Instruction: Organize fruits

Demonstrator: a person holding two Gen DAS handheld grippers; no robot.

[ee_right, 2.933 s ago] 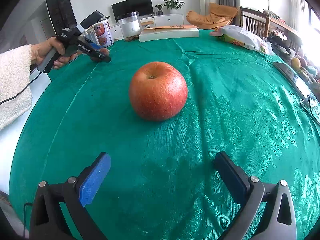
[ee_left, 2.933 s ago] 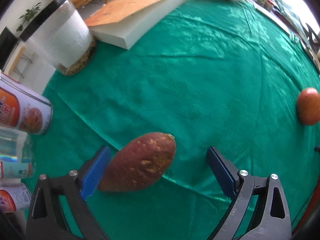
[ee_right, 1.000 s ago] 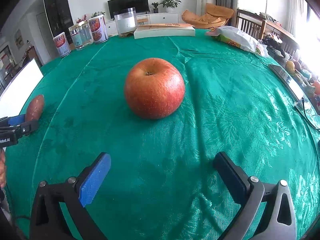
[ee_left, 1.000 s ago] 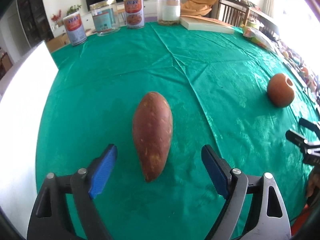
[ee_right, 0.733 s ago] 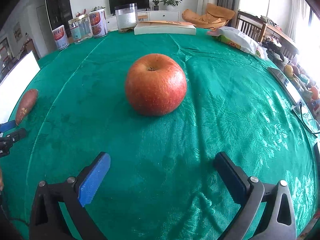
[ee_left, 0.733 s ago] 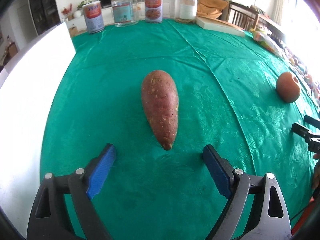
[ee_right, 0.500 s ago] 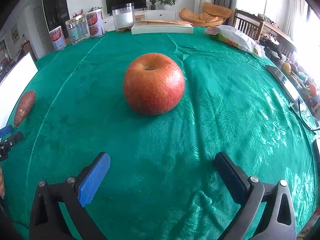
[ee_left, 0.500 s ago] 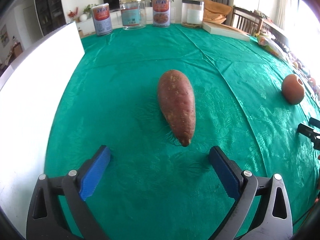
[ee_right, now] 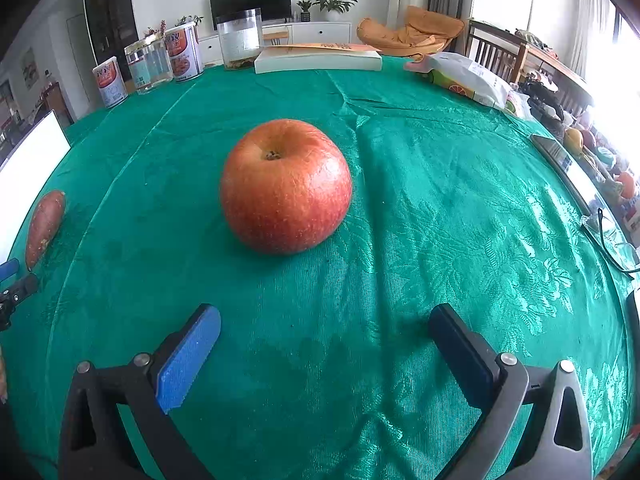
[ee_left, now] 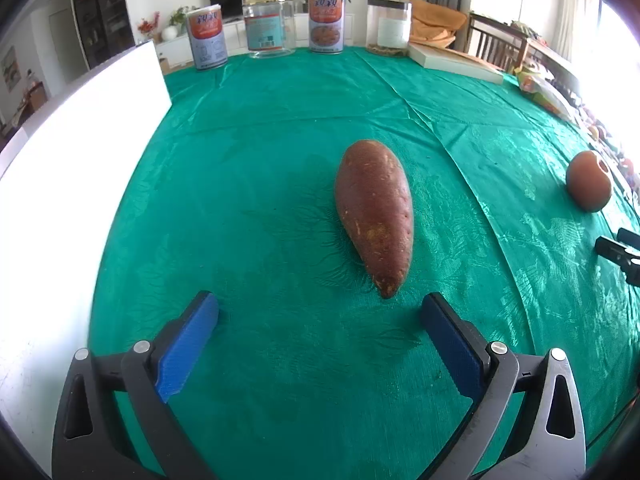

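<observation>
Green patterned cloth covers the bench (ee_left: 256, 184), with tins and jars along its far edge in a bright living room. Before the left tool (ee_left: 320, 332), whose jaws stand wide apart and hold nothing, the sweet potato (ee_left: 375, 216) lies at about 12 o'clock, just past the fingertips, its long axis running roughly from 11 to 5 o'clock with the pointed end towards the tool. A grasp would likely go across its narrow width. The right tool (ee_right: 326, 342), likewise spread and empty, has the apple (ee_right: 285, 186) near, at about 11 o'clock, stem up and apart from both pads. Each fruit is nearer its own tool, and the two lie well apart.
</observation>
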